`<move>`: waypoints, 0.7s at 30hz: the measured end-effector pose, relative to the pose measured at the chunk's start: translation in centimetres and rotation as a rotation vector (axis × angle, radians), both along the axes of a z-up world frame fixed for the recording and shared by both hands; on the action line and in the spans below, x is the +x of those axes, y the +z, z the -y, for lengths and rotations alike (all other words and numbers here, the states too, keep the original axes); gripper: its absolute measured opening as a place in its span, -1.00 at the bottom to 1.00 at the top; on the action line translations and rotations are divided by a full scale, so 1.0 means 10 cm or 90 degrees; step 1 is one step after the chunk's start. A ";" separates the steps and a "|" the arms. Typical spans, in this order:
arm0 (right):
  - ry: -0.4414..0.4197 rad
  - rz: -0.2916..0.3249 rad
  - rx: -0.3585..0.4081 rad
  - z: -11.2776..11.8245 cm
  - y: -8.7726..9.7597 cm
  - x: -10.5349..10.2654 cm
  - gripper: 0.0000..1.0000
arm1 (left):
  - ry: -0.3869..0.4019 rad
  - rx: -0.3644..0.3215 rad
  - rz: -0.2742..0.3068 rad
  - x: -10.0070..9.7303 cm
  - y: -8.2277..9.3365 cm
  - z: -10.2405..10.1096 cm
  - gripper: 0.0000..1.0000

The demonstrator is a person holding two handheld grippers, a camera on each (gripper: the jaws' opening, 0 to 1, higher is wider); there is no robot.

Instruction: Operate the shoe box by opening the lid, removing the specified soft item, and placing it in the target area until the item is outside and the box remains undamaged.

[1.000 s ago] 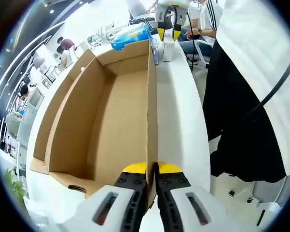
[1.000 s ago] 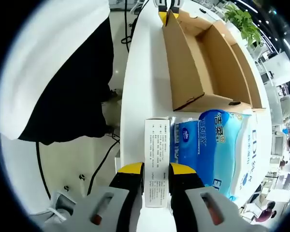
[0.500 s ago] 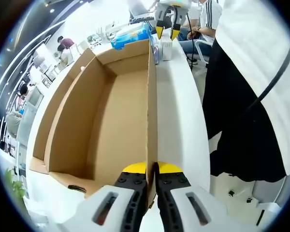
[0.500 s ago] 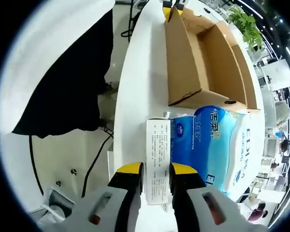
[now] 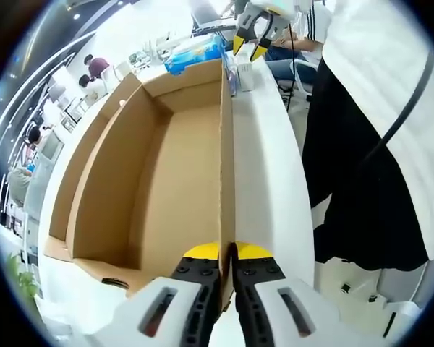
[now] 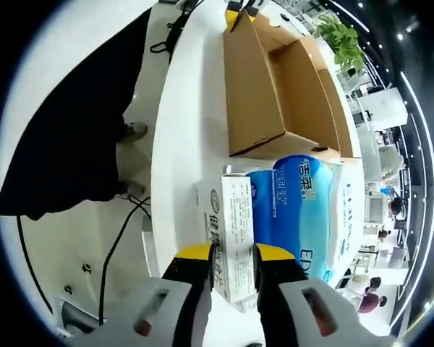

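The open brown cardboard box (image 5: 166, 166) lies on the white table (image 5: 267, 181) with nothing visible inside. My left gripper (image 5: 228, 251) is shut on the near end of its upright side wall (image 5: 226, 144). At the box's far end, my right gripper (image 5: 248, 49) hangs over a small white carton (image 5: 244, 72). In the right gripper view, my right gripper (image 6: 230, 251) is shut on that white carton (image 6: 231, 224), which is tilted beside a blue tissue pack (image 6: 296, 210). Beyond them are the cardboard box (image 6: 275, 79) and the left gripper (image 6: 240, 7).
A person in black and white clothes (image 5: 376, 144) stands along the table's edge (image 6: 155, 144). The blue tissue pack (image 5: 195, 54) sits past the box's far end. A potted plant (image 6: 336, 32) and other people at desks are in the background.
My right gripper has risen and tilted with the white carton in it, so one of the carton's side faces now shows. The left gripper and the box have not moved.
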State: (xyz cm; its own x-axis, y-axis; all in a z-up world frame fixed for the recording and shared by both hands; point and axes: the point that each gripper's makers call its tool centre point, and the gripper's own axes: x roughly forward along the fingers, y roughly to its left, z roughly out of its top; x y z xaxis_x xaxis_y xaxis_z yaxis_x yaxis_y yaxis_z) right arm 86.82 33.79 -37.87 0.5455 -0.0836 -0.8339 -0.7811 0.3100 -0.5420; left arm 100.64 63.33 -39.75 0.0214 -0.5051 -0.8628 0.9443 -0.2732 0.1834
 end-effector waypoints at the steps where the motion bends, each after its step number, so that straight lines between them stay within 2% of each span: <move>1: -0.003 0.009 -0.001 0.00 0.00 0.01 -0.60 | 0.000 0.001 -0.002 0.00 0.00 0.00 -0.93; 6: 0.008 0.012 -0.004 0.00 0.01 0.01 -0.59 | 0.001 0.002 -0.002 0.00 -0.01 -0.01 -0.93; 10: 0.003 0.010 -0.004 0.02 0.04 -0.01 -0.44 | 0.002 0.003 -0.003 0.01 -0.01 -0.01 -0.93; 12: 0.000 0.023 -0.003 0.02 0.10 -0.03 -0.58 | 0.001 0.002 -0.003 0.01 -0.01 -0.01 -0.93; 13: 0.004 0.058 -0.015 0.02 0.18 0.01 -0.56 | 0.001 0.001 -0.002 0.01 -0.01 -0.01 -0.92; 15: -0.009 0.064 -0.016 0.03 0.23 -0.02 -0.41 | 0.001 0.000 -0.001 0.01 -0.02 -0.01 -0.92; 16: -0.025 0.103 -0.014 0.04 0.34 0.02 -0.35 | 0.002 0.000 -0.001 0.01 -0.01 -0.01 -0.92; 18: -0.037 0.134 -0.025 0.06 0.47 0.05 -0.22 | 0.001 -0.001 0.001 0.01 -0.01 -0.01 -0.92; 20: -0.068 0.198 -0.043 0.11 0.69 0.11 0.01 | 0.002 -0.002 0.001 0.01 0.00 0.00 -0.92; 21: -0.085 0.207 -0.036 0.12 0.73 0.10 0.03 | 0.002 -0.002 0.001 0.01 0.00 0.00 -0.92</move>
